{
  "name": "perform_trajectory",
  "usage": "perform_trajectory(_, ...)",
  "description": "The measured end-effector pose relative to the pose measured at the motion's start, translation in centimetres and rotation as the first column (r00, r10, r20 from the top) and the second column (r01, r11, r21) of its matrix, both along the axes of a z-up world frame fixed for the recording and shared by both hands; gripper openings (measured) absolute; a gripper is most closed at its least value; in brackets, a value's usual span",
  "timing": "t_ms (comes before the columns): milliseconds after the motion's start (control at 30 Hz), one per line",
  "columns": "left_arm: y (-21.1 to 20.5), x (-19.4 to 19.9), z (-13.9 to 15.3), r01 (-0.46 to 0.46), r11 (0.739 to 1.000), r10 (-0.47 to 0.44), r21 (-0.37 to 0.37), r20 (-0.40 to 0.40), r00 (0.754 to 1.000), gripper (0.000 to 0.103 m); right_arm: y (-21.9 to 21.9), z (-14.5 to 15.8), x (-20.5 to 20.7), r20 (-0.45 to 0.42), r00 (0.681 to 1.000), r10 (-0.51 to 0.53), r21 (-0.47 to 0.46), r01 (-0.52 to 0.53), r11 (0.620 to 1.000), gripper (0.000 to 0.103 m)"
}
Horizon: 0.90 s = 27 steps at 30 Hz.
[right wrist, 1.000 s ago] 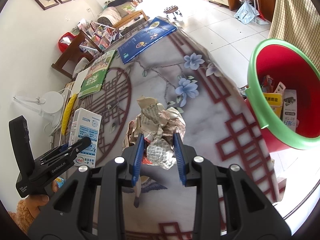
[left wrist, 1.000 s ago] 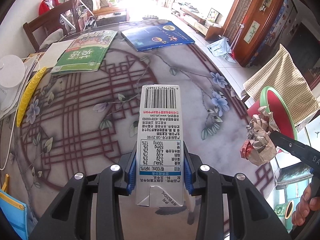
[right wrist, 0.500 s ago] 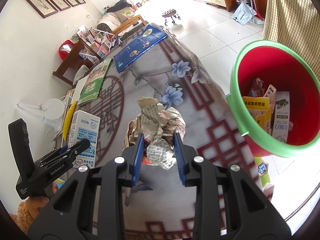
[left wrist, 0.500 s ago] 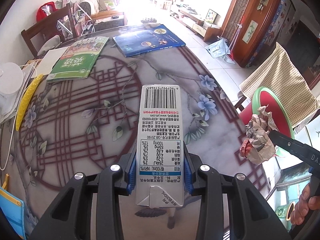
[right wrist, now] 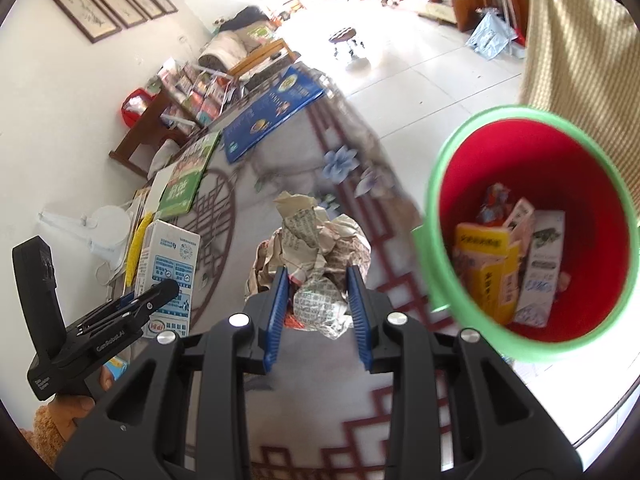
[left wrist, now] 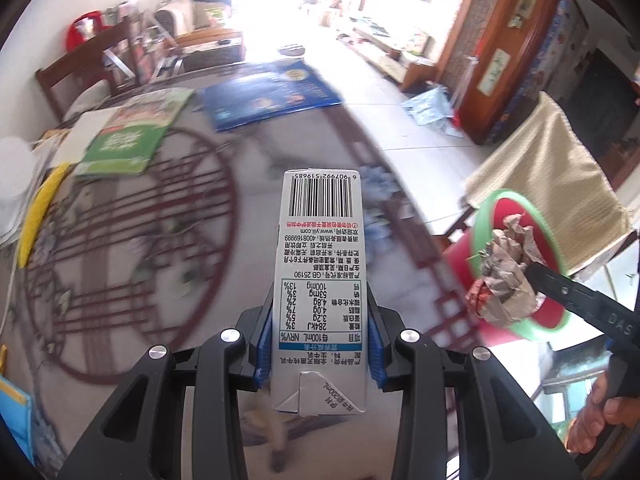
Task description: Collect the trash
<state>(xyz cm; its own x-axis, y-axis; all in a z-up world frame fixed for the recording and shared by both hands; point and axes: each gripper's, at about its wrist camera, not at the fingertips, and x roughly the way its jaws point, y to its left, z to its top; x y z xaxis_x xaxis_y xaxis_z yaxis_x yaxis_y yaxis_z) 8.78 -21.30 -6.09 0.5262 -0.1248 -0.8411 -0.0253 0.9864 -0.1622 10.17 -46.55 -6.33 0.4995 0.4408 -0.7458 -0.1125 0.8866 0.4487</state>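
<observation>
Bright living room w/ white tiled floor, framed prints on the wall, and a desk [left wrist: 224,264] covered by a grey floral cloth with dark red lattice pattern. On the far side of the desk lie a green book [left wrist: 132,140] and a blue book [left wrist: 272,98], side by side, plus a yellow strip [left wrist: 38,216] along the left edge. Left hand-held gripper [left wrist: 318,344] is clamped on a milk carton [left wrist: 320,280], blue pads pressing both sides of its lower half, barcode end pointing away from the camera; from the right wrist view the same carton [right wrist: 166,276] sits held up above the desk's left part. Right hand-held gripper [right wrist: 318,300] is closed around a crumpled newspaper ball [right wrist: 316,256], pads squeezing the wad from both sides, most of the paper sticking out past the fingertips. In the left wrist view that ball [left wrist: 506,276] hangs in front of the bucket. Red bucket w/ green rim [right wrist: 436,208] stands off the desk's right edge, just beside it, mouth tilted toward the camera. Inside: a yellow box [right wrist: 484,268], a white carton [right wrist: 540,268] and a few other wrappers, too blurred to tell apart. Checked beige cloth [right wrist: 576,52] hangs behind the bucket.
</observation>
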Motion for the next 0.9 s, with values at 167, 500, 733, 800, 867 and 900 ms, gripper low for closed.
perform_trajectory(167, -6.8, 2.5, 1.2, 0.174, 0.982, -0.173, -0.066, 0.03, 0.984, 0.035, -6.2, 0.9, 0.4, 0.029, 0.988, -0.154, -0.019, 0.154, 0.988, 0.03)
perform_trajectory(500, -18.4, 6.6, 1.4, 0.422, 0.902, -0.417, -0.097, 0.064, 0.907, 0.062, -13.7, 0.4, -0.2, 0.039, 0.938, -0.345, -0.099, 0.348, 0.932, 0.034)
perform_trajectory(733, -17.8, 6.2, 4.2, 0.372, 0.927, -0.355, -0.042, 0.211, 0.911, 0.095, -13.6, 1.3, -0.4, 0.108, 0.926, -0.361, -0.159, 0.375, 0.913, 0.085)
perform_trajectory(800, -16.9, 6.4, 4.9, 0.357, 0.933, -0.341, -0.035, 0.22, 0.914, 0.095, -12.9, 2.2, -0.4, 0.156, 0.922, -0.354, -0.182, 0.379, 0.907, 0.094)
perform_trajectory(867, -15.3, 6.0, 6.2, 0.315, 0.949, -0.299, -0.018, 0.27, 0.915, 0.095, -11.9, 3.4, -0.5, 0.211, 0.915, -0.345, -0.193, 0.385, 0.902, 0.097)
perform_trajectory(900, -14.3, 5.6, 7.1, 0.29, 0.957, -0.274, -0.007, 0.308, 0.911, 0.095, -11.1, 4.3, -0.5, 0.26, 0.904, -0.34, -0.205, 0.396, 0.895, 0.098)
